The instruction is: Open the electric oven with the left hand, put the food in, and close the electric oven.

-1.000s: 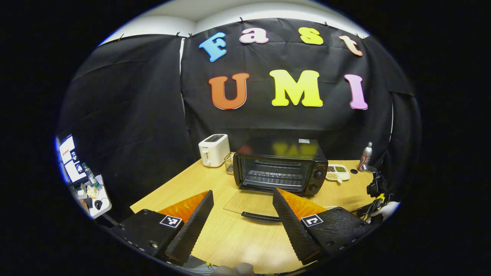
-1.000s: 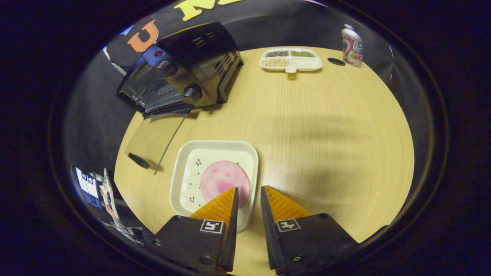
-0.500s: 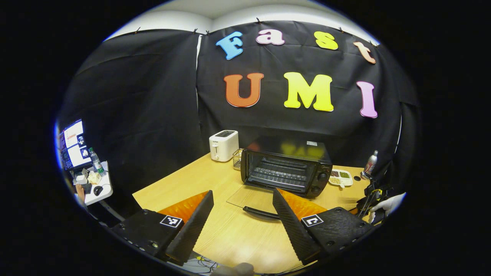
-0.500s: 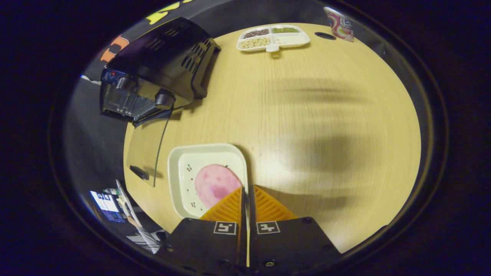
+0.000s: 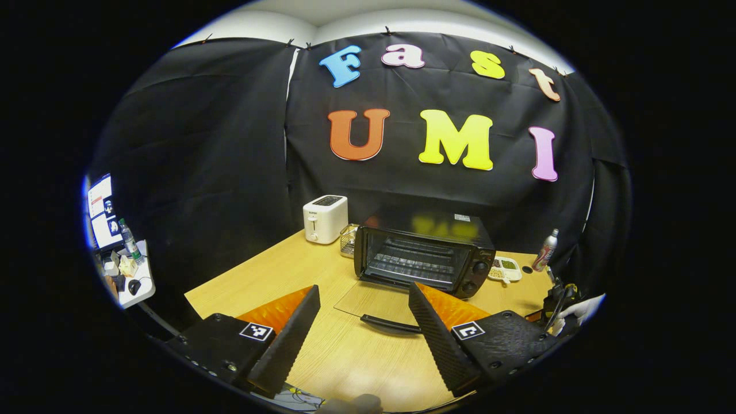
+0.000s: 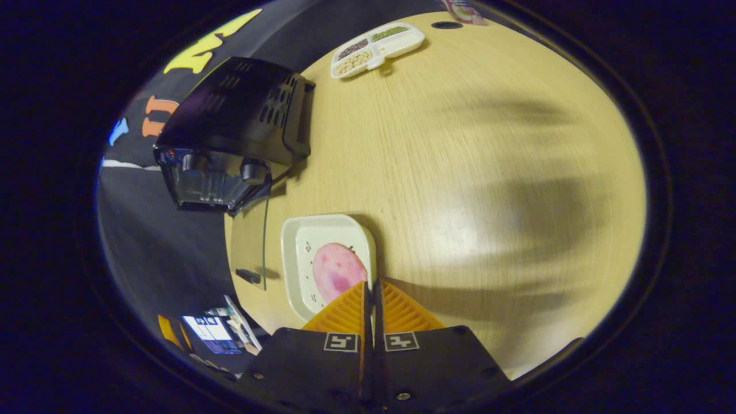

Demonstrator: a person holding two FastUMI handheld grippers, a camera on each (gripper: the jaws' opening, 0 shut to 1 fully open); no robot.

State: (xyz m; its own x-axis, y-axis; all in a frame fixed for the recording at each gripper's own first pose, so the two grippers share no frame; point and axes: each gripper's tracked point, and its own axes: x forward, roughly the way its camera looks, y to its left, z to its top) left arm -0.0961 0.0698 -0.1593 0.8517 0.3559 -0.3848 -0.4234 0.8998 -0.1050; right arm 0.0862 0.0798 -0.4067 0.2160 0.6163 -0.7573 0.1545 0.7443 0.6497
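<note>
The black electric oven (image 5: 422,253) stands on the wooden table with its glass door (image 5: 374,299) folded flat and the rack showing. My left gripper (image 5: 363,290) hangs open in front of the door's handle (image 5: 391,325), holding nothing. In the right gripper view, a square white plate (image 6: 299,253) carries a round pink slice of food (image 6: 338,270). My right gripper (image 6: 371,284) is shut on the plate's near right rim. The oven (image 6: 236,121) lies to the plate's upper left, with its door (image 6: 253,230) down beside the plate.
A white toaster (image 5: 325,218) and a wire basket (image 5: 348,240) stand left of the oven. To its right are a divided snack tray (image 5: 505,267) and a can (image 5: 545,250). A gloved hand (image 5: 578,307) shows at the far right. A side desk (image 5: 129,282) lies left.
My right gripper has gone from open to shut on the plate's rim and has turned, with the plate following it. The left gripper stays open and has shifted only slightly.
</note>
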